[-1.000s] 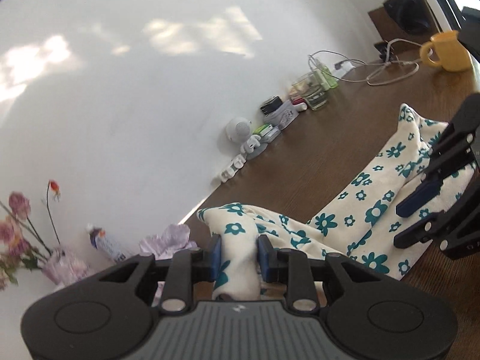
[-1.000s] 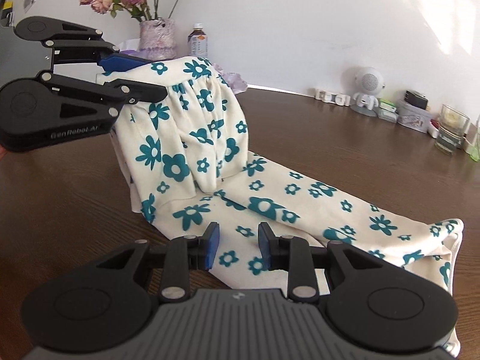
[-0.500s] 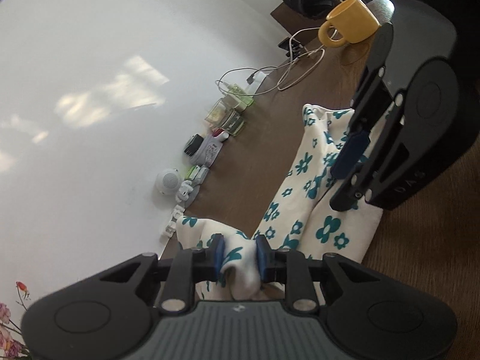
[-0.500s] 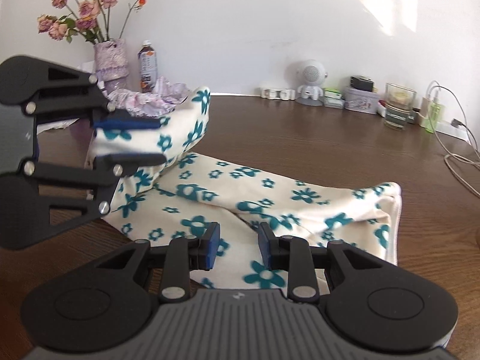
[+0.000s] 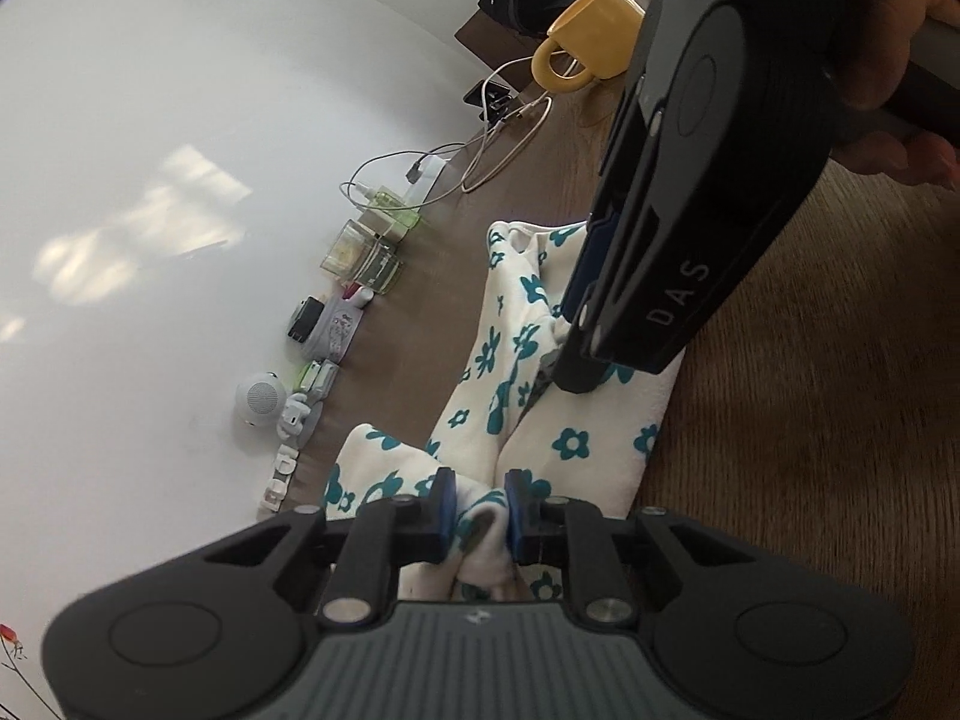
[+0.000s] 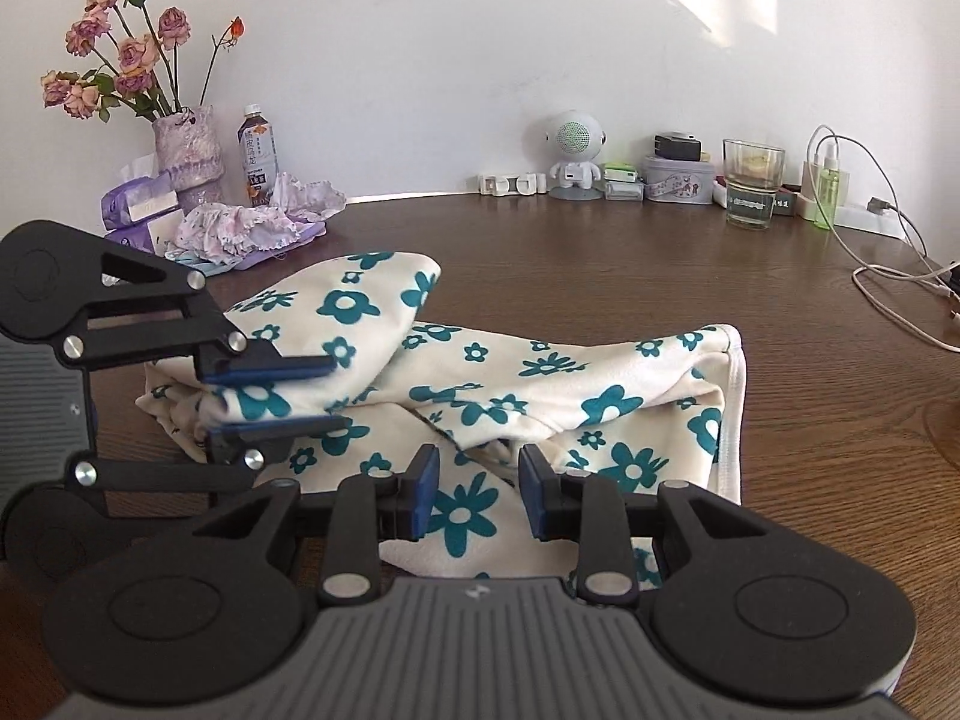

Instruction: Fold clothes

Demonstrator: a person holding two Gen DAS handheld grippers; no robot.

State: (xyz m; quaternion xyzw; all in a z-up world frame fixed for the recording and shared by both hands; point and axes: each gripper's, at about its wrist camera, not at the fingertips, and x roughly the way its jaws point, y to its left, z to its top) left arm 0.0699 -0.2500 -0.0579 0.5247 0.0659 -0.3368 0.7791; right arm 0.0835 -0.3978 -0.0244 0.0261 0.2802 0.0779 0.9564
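Garment [image 6: 540, 372]: a cream cloth with teal flowers, lying partly folded on the brown worktop [image 6: 600, 264], its long axis running left to right across the right wrist view, with a hemmed end [image 6: 735, 396] at the right. The landmark here is the glass [image 6: 747, 183] at the worktop's back edge; the garment lies well in front of it and mostly to its left.

The left hand-held gripper [image 6: 276, 393] holds the garment's left end: its blue pads are closed narrow on a bunched fold of cloth, seen between the pads in the left wrist view [image 5: 478, 510]. That end is doubled over toward the glass side, raised a little above the layer beneath. The right hand-held gripper [image 6: 478, 489] sits at the near edge of the garment, jaws apart, with flowered cloth showing between the pads. I cannot tell whether the pads touch it; it grips nothing.

I judge the fold to turn on the left gripper, which has the cloth, carrying its end along the long axis toward the hem, the right one serving to steady the near edge.

Around: left of the glass stand a small tin [image 6: 678, 179], a white robot figure [image 6: 573, 156], and far left a bottle [image 6: 259, 156], a vase of dried roses [image 6: 189, 156] and crumpled lilac cloth [image 6: 258, 228]. Right of the glass trail white cables [image 6: 888, 294]; a yellow mug [image 5: 591, 39] stands beyond them. None lies on the garment; the cables are nearest the hem and could snag.
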